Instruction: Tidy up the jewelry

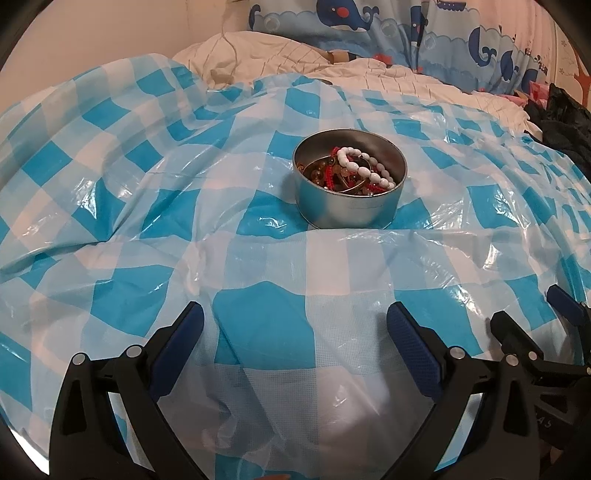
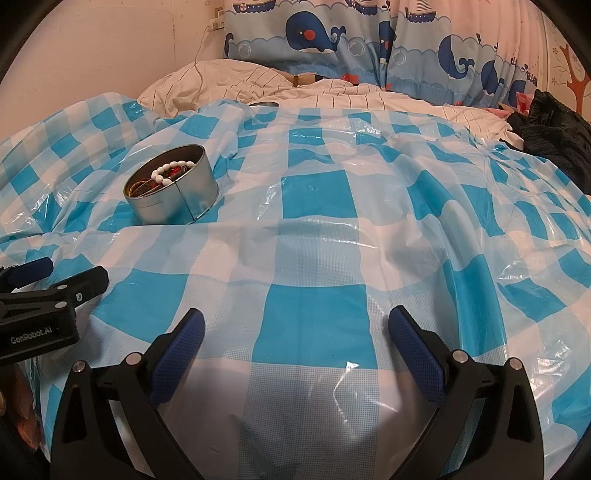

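Note:
A round silver tin (image 1: 349,210) stands on a blue-and-white checked plastic sheet (image 1: 258,317), straight ahead of my left gripper (image 1: 295,314). Inside lie a white bead bracelet (image 1: 364,166), a red cord and amber beads. The left gripper is open, empty, well short of the tin. In the right wrist view the same tin (image 2: 173,201) sits at the far left with the white bracelet (image 2: 168,173) on top. My right gripper (image 2: 295,321) is open and empty over the sheet, right of the tin. Each gripper shows at the edge of the other's view: right gripper (image 1: 532,310), left gripper (image 2: 70,273).
The sheet covers a bed with a white striped quilt (image 2: 332,92) behind it. Whale-print curtains (image 2: 332,37) hang at the back. Dark clothing (image 2: 554,125) is piled at the far right. A wall socket with a white cable (image 2: 218,22) is at the back left.

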A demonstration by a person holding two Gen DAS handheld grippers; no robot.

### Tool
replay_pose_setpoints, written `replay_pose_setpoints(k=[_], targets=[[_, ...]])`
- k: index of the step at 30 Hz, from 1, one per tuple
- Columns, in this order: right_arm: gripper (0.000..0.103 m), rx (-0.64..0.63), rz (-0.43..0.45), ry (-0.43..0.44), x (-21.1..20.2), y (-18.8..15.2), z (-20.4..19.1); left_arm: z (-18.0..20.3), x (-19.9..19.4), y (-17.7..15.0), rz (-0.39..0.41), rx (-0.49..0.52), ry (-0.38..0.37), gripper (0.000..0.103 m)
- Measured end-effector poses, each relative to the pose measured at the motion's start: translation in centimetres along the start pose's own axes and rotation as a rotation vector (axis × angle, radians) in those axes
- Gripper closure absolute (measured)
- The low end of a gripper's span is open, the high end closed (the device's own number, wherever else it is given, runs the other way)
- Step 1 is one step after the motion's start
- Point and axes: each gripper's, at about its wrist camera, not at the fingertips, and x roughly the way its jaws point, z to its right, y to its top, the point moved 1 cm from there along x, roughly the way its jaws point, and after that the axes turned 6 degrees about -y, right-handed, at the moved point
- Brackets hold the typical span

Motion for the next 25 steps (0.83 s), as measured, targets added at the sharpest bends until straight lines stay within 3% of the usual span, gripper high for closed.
replay_pose_setpoints(k=[7,10,17,22,25], targets=[[0.007,-0.001,0.000,0.000,0.0,0.0,0.0,0.4,1.0,0.1,-0.026,-0.025,-0.002,0.008],[0.007,-0.001,-0.001,-0.001,0.0,0.0,-0.1,0.7,0.6,-0.2,0.001,-0.020,0.019,0.008],[0.007,-0.001,-0.001,-0.001,0.0,0.0,-0.1,0.7,0.4,-0.1,0.014,-0.016,-0.011,0.008],[0.007,-0.002,-0.001,-0.002,0.0,0.1,-0.1,-0.2,1.0,0.3,-0.022,0.001,-0.037,0.008],[0.007,-0.002,-0.001,-0.002,0.0,0.1,-0.1,-0.5,1.4,0.2,-0.025,0.000,-0.013,0.008]])
